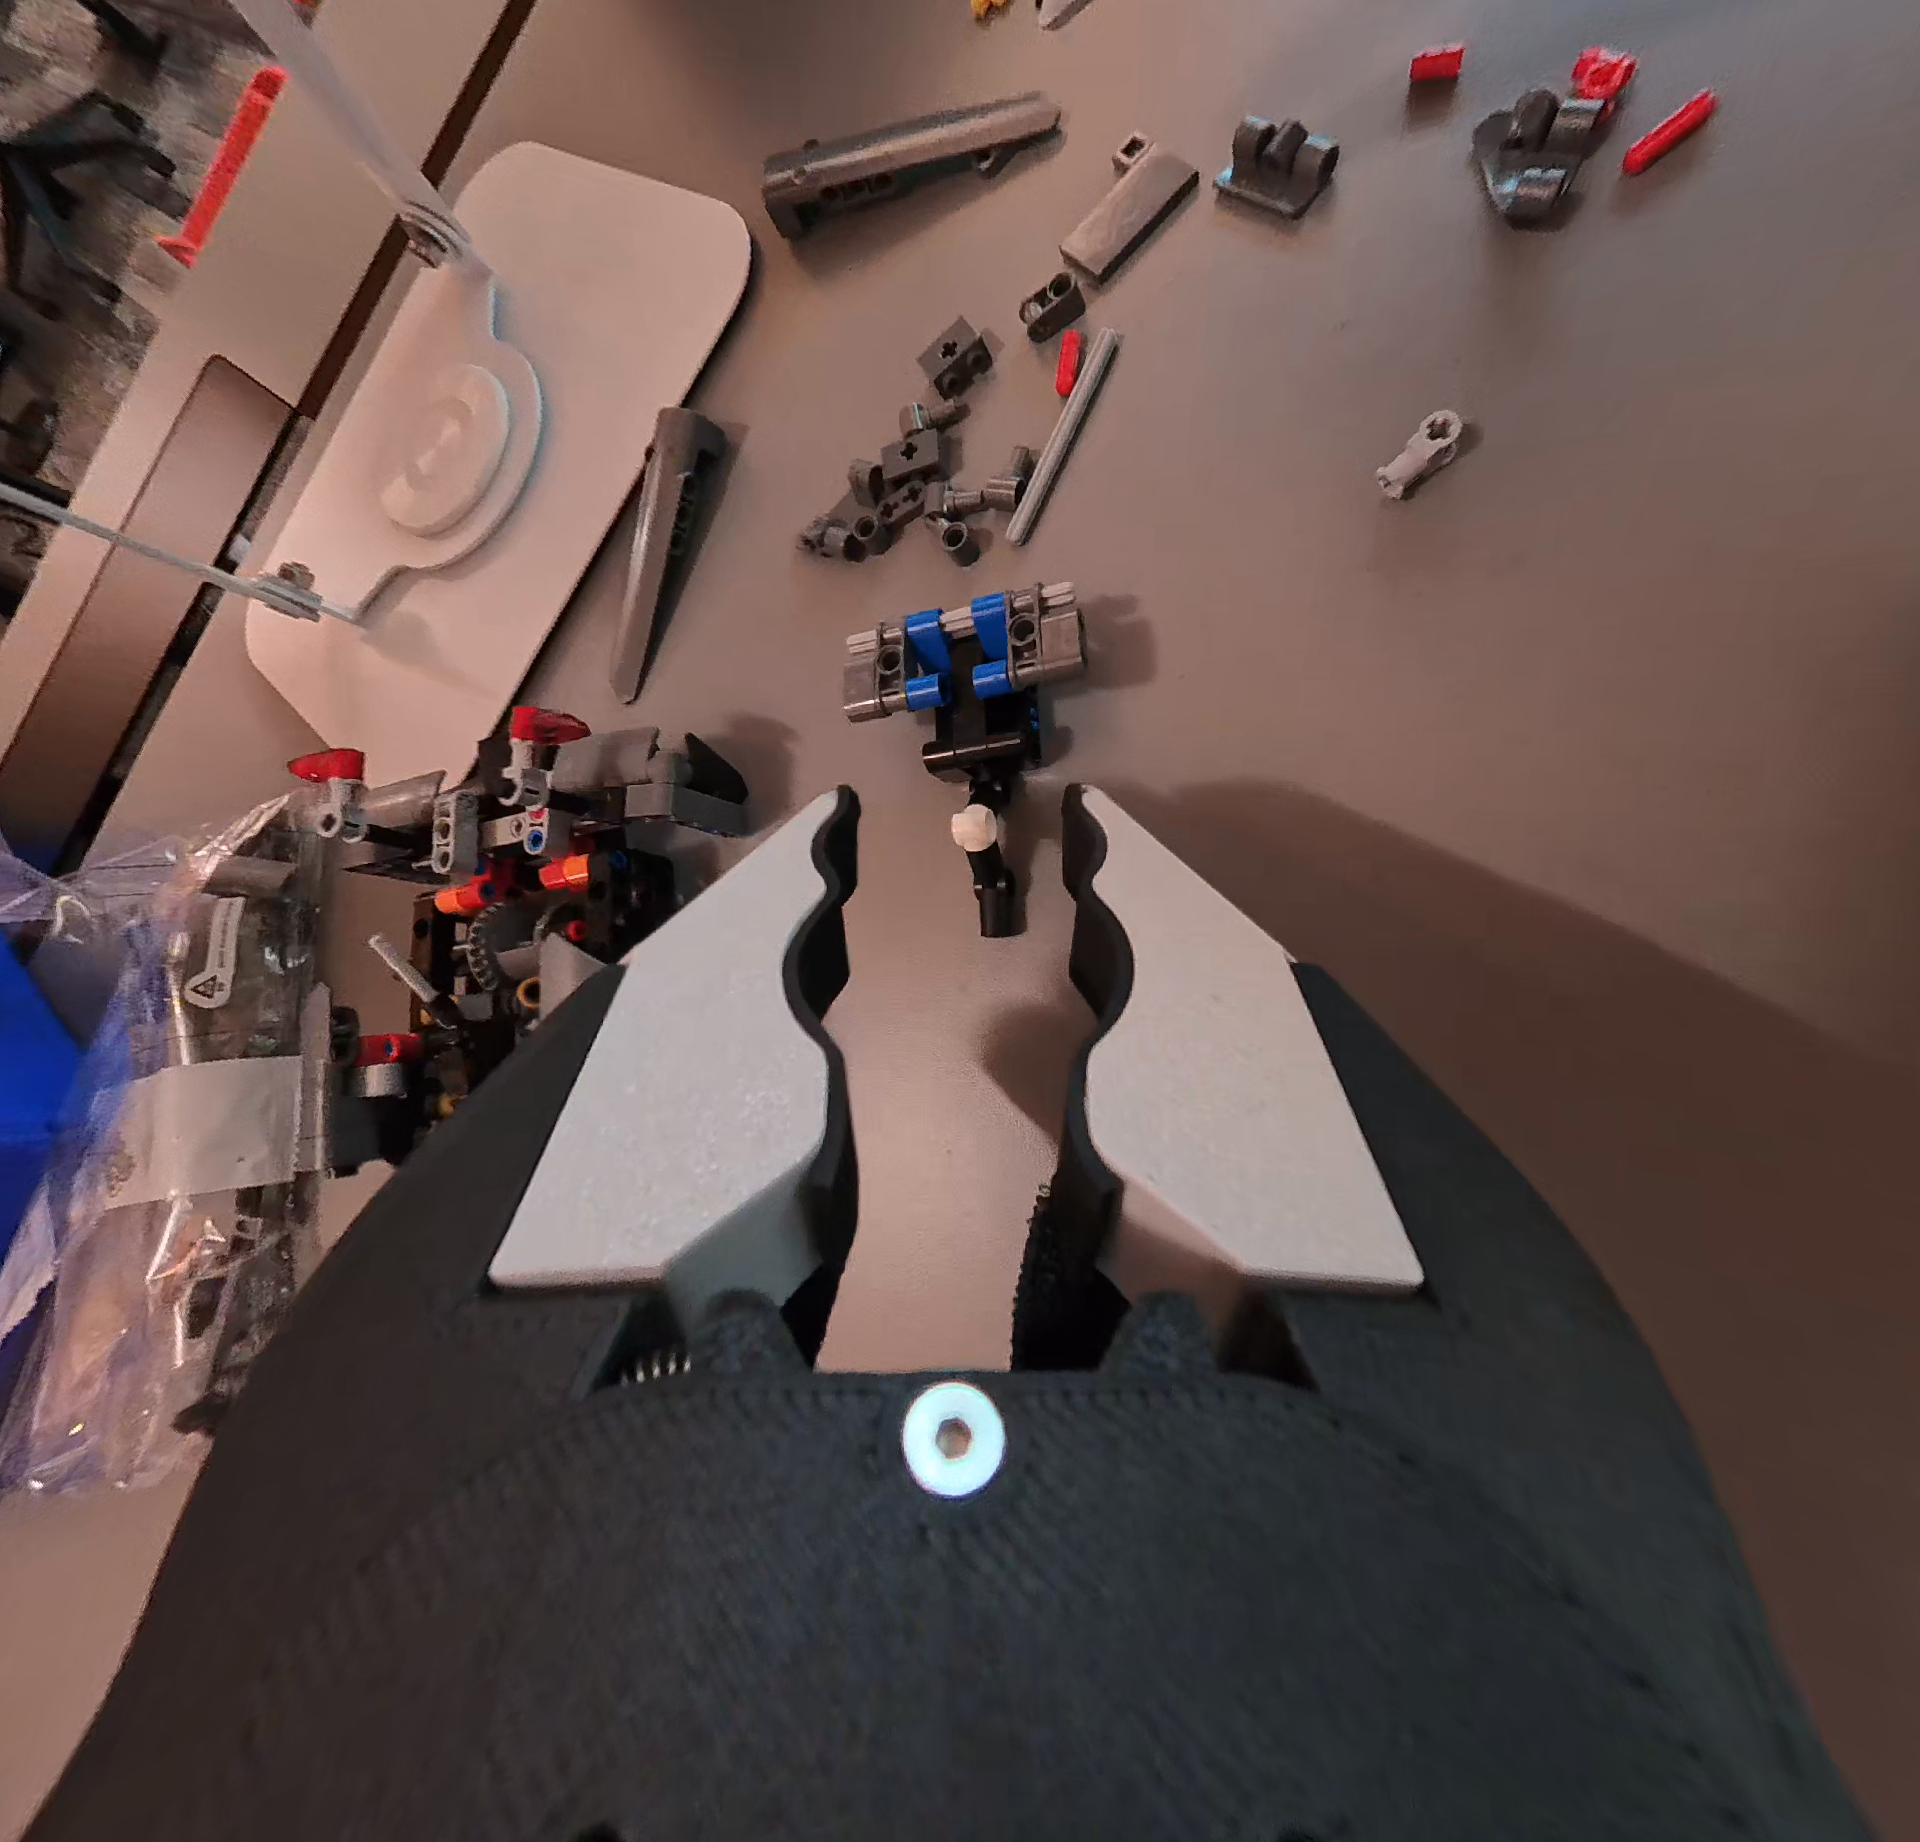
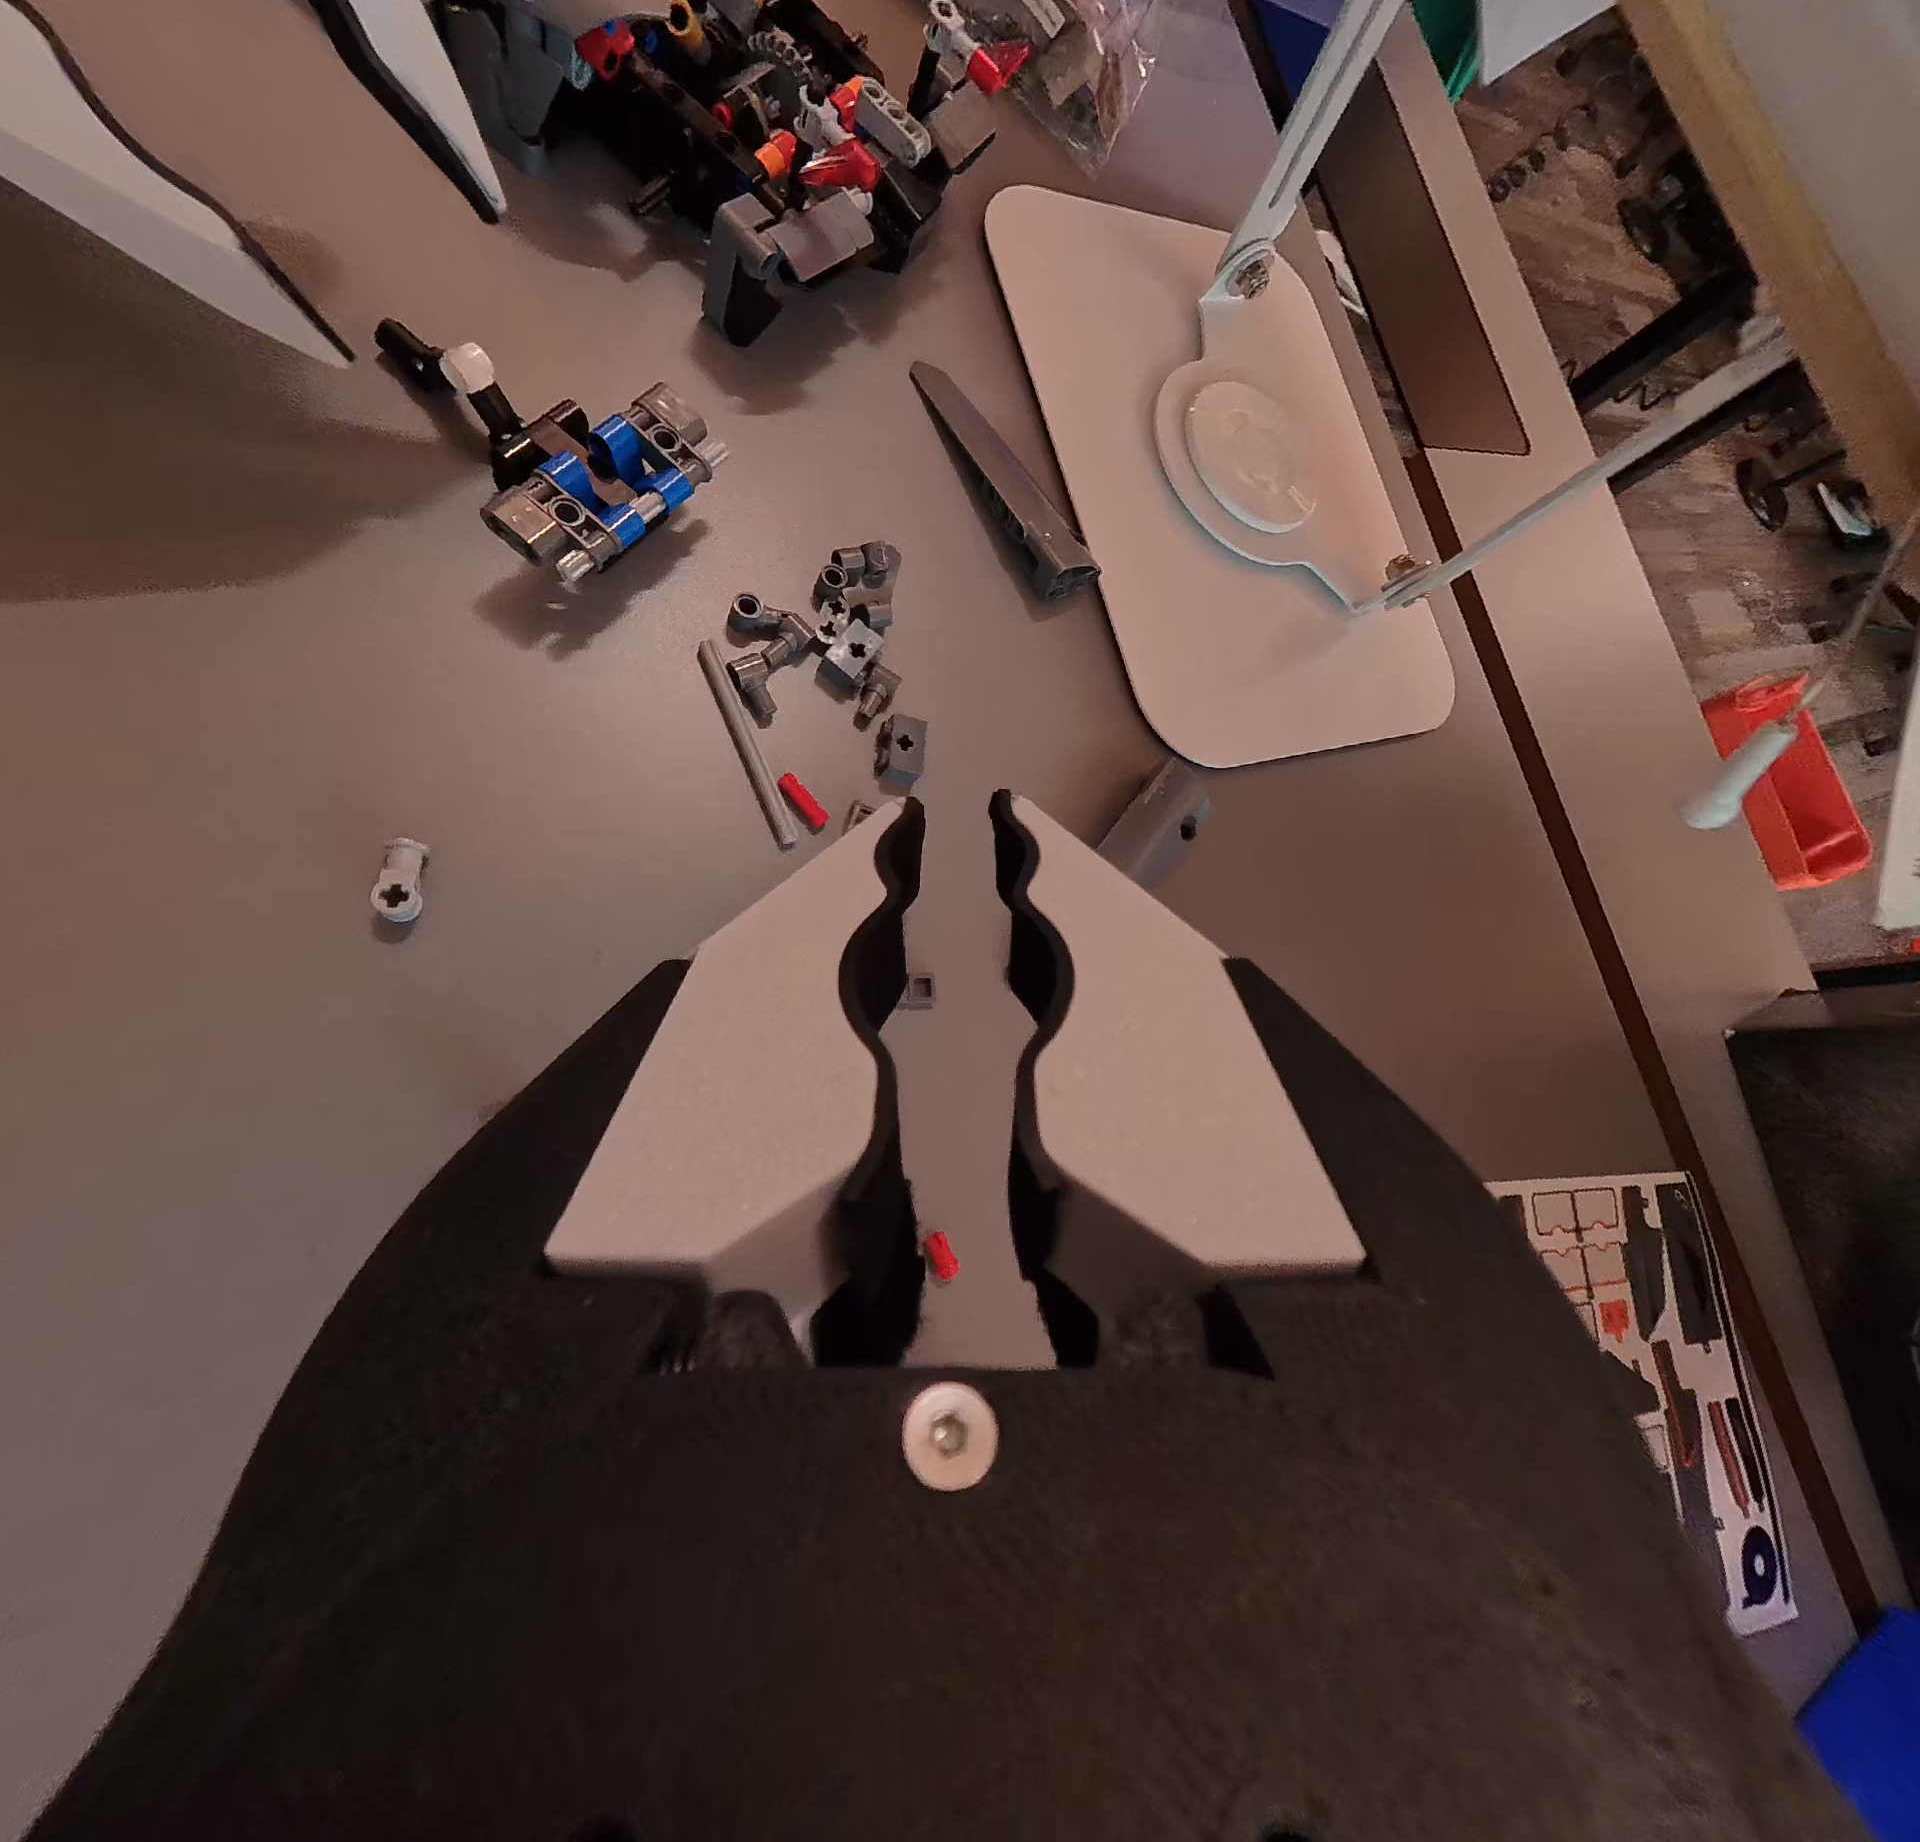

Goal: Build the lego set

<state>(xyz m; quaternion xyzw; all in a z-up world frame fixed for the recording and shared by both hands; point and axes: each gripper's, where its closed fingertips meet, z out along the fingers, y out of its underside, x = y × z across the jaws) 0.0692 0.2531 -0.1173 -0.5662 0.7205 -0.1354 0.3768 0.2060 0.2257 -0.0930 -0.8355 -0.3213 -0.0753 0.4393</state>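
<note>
A small subassembly of blue, grey and black pieces lies on the grey table, with a black stem and white ball pointing towards me. My left gripper is open and empty, its fingertips on either side of that stem without touching it. The subassembly and left gripper also show in the right wrist view. My right gripper is narrowly open and empty, low over the table near a pile of small grey connectors. A large partly built model stands to the left.
A grey axle, a red pin and a light grey connector lie loose. A dark pointed panel lies beside a white stand base. A plastic bag, a sticker sheet and further grey parts lie around. There is about 15 cm between the tips of the two grippers. About 6 cm separates my right fingertips from the red pin. Look for it in the left wrist view too.
</note>
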